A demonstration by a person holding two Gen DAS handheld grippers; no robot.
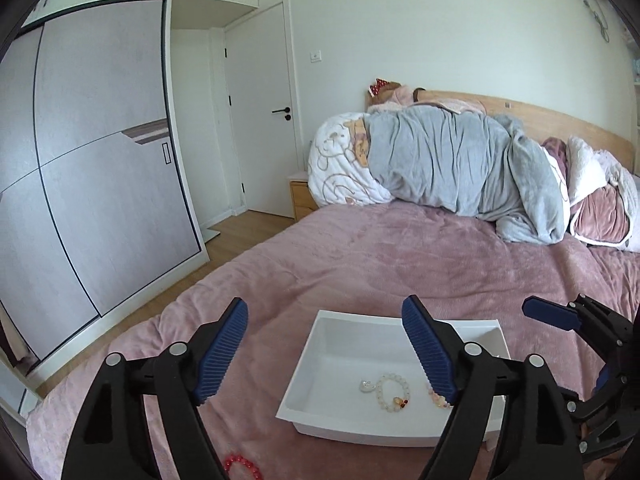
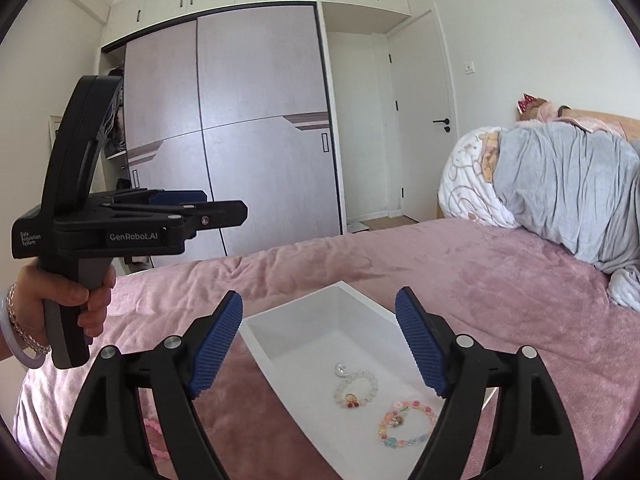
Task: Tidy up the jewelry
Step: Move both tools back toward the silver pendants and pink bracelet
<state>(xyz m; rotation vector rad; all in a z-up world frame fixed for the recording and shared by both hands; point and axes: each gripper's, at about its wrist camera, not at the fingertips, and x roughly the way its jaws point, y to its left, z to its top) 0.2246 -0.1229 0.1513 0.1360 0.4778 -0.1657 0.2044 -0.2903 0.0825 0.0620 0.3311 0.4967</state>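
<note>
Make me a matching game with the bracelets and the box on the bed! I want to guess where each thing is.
Things:
1. white bead bracelet
2. red bead bracelet
3. white tray
4. grey blanket

Places:
A. on the pink bedspread, outside the tray
B. piled at the head of the bed
C. inside the tray
D. sitting on the bedspread, holding jewelry

Pairs: 1-C, 2-A, 3-D, 4-B

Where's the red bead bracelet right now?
The red bead bracelet lies on the pink bedspread, outside the white plastic tray, off its near-left corner, at the bottom edge of the left wrist view.
</note>
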